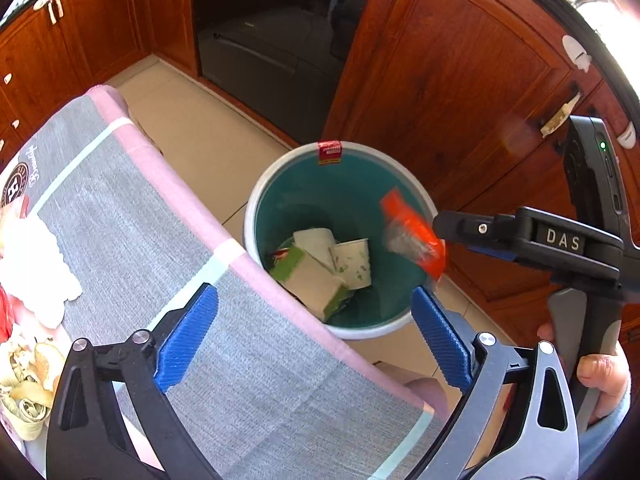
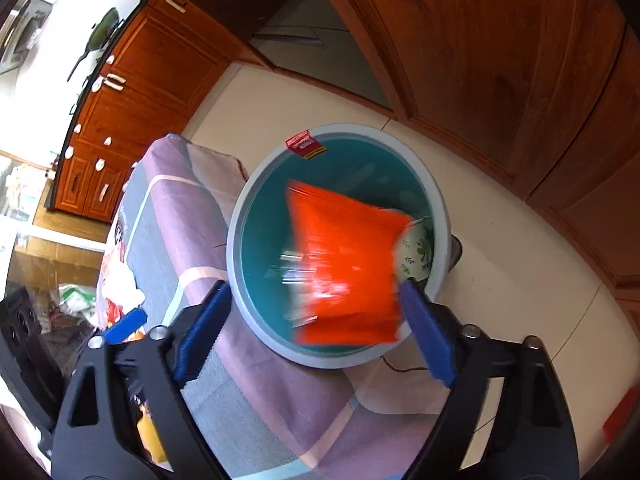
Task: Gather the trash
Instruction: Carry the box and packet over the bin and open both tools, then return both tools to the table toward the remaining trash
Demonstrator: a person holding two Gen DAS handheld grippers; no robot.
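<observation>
Wrapper [image 2: 344, 268], orange and blurred, loose in the air above the teal bin [image 2: 240, 240].
Right gripper [image 2: 316, 320] spread wide, holding nothing; left gripper [image 1: 316, 336] likewise wide over the cloth-covered table [image 1: 248, 360]. Carton [image 1: 312, 280] and paper cup [image 1: 354, 264] inside the bin.

bin [image 1: 404, 184] teal inside, white rim | wrapper [image 2: 344, 268] orange | tablecloth [image 1: 240, 344] grey, pink bands | fingers [image 1: 188, 336] blue

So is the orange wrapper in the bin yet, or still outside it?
Not settled inside yet. The orange wrapper is motion-blurred over the bin mouth, and the right gripper is open with nothing clamped.
</observation>
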